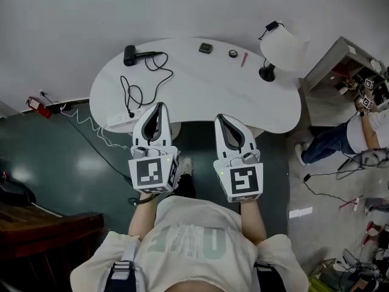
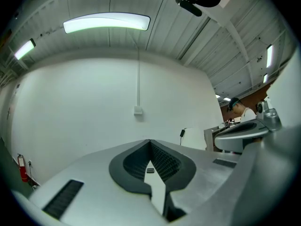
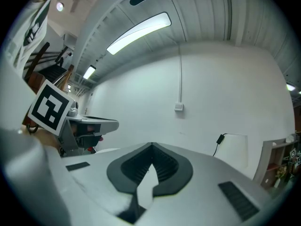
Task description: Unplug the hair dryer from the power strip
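The black hair dryer lies at the far left of the white table. Its black cord loops toward me to a white power strip at the table's near left edge. My left gripper is held level over the table's near edge, just right of the strip, shut with nothing in it. Beside it, my right gripper is also shut and holds nothing. In the left gripper view the left gripper points at a white wall, as does the right gripper in its own view.
A white-shaded lamp stands at the table's far right. A small black box, a round object and a red pen lie along the far edge. A seated person and a cabinet are to the right.
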Tool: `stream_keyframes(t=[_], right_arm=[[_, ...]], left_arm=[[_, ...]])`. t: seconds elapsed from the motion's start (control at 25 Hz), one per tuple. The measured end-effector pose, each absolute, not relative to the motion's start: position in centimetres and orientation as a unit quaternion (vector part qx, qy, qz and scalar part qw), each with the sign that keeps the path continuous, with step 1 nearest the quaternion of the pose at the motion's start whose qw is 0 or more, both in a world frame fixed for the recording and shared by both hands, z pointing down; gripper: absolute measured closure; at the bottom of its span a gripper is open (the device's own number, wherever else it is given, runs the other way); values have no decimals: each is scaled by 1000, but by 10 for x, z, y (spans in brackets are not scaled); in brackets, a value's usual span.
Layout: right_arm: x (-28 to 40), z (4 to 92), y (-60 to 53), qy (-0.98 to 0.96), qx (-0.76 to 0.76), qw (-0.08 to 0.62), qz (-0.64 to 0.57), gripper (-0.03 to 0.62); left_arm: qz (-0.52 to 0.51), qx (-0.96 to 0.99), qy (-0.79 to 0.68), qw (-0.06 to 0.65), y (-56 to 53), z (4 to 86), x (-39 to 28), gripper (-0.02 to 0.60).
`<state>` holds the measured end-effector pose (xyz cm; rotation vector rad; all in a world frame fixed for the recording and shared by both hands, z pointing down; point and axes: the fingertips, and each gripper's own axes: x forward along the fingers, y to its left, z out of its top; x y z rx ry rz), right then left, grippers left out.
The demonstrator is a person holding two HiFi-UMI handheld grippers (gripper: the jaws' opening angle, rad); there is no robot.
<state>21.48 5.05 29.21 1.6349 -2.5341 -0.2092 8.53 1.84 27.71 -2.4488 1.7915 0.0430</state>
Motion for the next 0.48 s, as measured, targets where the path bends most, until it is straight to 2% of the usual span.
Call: stream_keyframes(t=[0.48], right_arm=[[145, 270, -135, -845, 528, 56, -65, 591]], left_arm=[[16, -800, 594, 87, -150, 243, 29, 577]])
